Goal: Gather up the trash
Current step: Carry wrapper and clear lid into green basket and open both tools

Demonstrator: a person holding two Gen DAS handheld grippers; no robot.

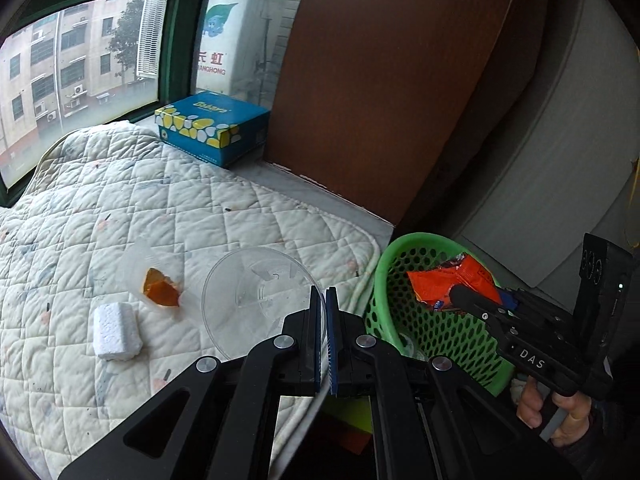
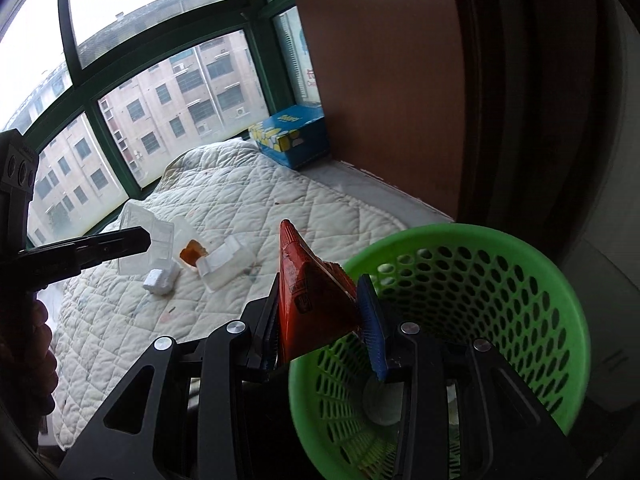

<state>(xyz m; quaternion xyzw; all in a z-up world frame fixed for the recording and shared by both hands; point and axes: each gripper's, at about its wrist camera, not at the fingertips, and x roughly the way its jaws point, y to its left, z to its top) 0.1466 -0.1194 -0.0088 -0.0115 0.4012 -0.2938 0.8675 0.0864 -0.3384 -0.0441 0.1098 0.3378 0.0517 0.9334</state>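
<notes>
My left gripper [image 1: 324,295] is shut on the rim of a clear plastic cup [image 1: 256,300], held just above the quilted pad [image 1: 168,200]. In the right wrist view the left gripper [image 2: 140,240] shows at the left, with clear plastic at its tip. My right gripper [image 2: 320,286] is shut on a red snack wrapper [image 2: 312,292], which stands upright over the near rim of the green mesh basket [image 2: 576,320]. From the left wrist view, the right gripper [image 1: 460,292] and wrapper [image 1: 444,278] hang over the basket [image 1: 436,336], with a hand on the handle.
On the pad lie a white foam block [image 1: 116,330], an orange scrap [image 1: 160,288] inside clear plastic, and a clear plastic box [image 2: 228,264]. A blue tissue box [image 1: 212,128] sits on the sill by the window. A brown board [image 1: 380,100] stands behind the basket.
</notes>
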